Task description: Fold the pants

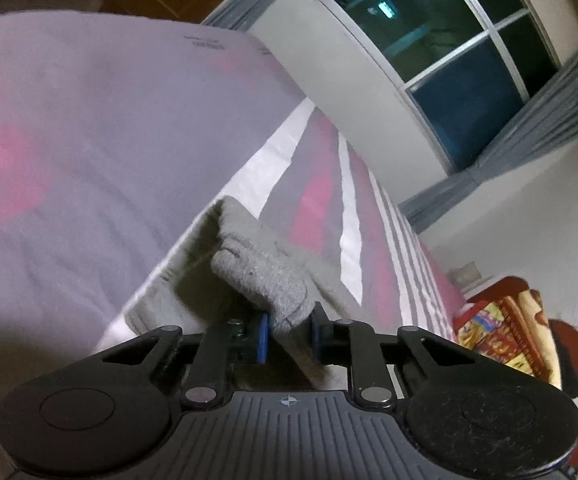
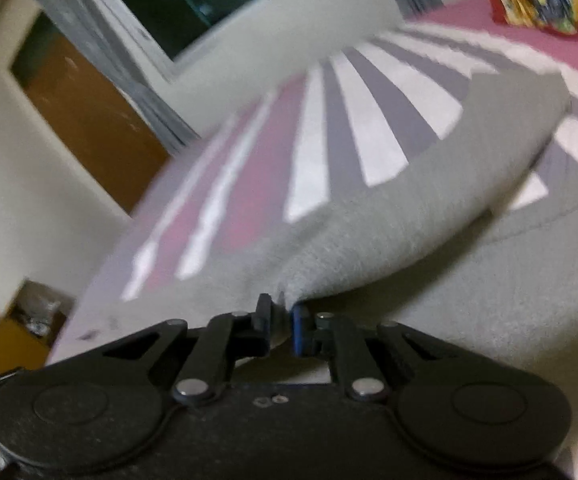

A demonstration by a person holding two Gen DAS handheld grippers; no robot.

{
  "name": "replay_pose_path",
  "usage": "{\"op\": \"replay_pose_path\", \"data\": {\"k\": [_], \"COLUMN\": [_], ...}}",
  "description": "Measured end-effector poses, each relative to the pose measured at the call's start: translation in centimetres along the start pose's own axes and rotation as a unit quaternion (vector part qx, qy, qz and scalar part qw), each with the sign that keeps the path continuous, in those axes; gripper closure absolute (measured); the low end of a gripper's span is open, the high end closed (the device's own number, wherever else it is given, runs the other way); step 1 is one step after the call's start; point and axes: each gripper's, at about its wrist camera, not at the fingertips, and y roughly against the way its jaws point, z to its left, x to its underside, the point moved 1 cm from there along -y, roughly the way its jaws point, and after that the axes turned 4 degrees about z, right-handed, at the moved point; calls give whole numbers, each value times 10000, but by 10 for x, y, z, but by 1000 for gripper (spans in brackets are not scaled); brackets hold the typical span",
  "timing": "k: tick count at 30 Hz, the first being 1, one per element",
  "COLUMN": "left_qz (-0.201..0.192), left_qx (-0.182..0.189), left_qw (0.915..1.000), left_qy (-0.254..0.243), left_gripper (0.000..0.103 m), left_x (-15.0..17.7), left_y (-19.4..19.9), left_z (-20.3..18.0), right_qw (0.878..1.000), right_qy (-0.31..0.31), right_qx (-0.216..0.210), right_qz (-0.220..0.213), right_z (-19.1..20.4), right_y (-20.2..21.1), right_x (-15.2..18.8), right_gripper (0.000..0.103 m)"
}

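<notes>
The pants (image 2: 429, 208) are soft grey knit, sweatpant-like fleece — light, limp and not slippery, so I judge they will sag and drape wherever they are unsupported and will hold a fold only once laid flat. Corners and thick edges look like the best places to grip, and that is where both tools sit. The left tool (image 1: 289, 330) is clamped nearly shut on a bunched, ribbed-looking end of the cloth, which rises up and away from its blue pads toward the far side. The right tool (image 2: 283, 326) is pinched narrowly on a pointed corner, from which a broad layer lifts in a curve to the far right. The garment lies on a bed (image 2: 353, 128) with a pink, grey and white striped cover — near the viewer, part spread flat at the right and part raised. Its surface is matte and slightly fuzzy, uniformly pale grey, with a seam line visible at the right.
</notes>
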Motion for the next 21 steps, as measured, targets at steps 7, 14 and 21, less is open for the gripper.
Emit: {"op": "replay_pose_path", "data": {"k": [7,14,21], "left_qz": [421,192,387], "left_qx": [-436,-520,-952], "left_qw": [9979,9974,9937], "left_qy": [246,-465,-442], "left_gripper": [82,82,82], "left_x": [16,1,10], "left_y": [-18,2,-11], "left_z": [38,3,14], "right_qw": [9952,9981,9937], "right_qy": [-468,-74,-351], "right_qx": [276,186,417], "right_qz": [820,590,983], "right_z": [-31,-17,-29], "right_y": [-26,-5,-18], "right_x": [57,49,58], "right_gripper": [93,93,93]}}
